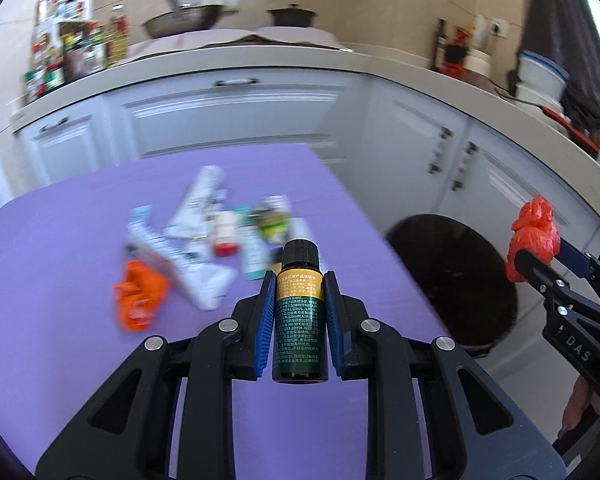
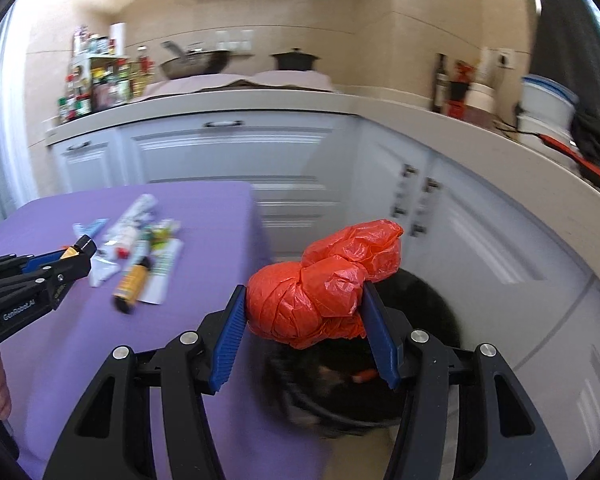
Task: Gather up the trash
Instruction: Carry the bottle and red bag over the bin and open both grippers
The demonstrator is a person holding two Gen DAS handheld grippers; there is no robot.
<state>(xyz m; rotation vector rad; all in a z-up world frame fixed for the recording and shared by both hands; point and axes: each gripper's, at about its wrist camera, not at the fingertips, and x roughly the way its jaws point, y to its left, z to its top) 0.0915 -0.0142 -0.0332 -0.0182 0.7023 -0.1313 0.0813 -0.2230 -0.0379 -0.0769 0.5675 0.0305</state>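
Note:
My left gripper [image 1: 298,280] is shut on a small dark bottle [image 1: 299,312] with a green and gold label and a black cap, held above the purple table [image 1: 60,280]. The right gripper [image 2: 306,300] is shut on a crumpled orange-red plastic bag [image 2: 320,292], which hangs over the round black bin [image 2: 432,320] beside the table. In the left wrist view that bag [image 1: 534,232] and the right gripper [image 1: 540,254] show at the far right, past the bin [image 1: 452,280]. A pile of trash [image 1: 208,240] lies on the table: white tubes, an orange wrapper [image 1: 140,300], small packs.
A brown bottle with a yellow label [image 2: 132,284] lies on its side among the tubes [image 2: 134,216]. White kitchen cabinets [image 2: 228,152] and a counter with a wok, a pot and jars stand behind. The bin sits on the floor in the cabinet corner.

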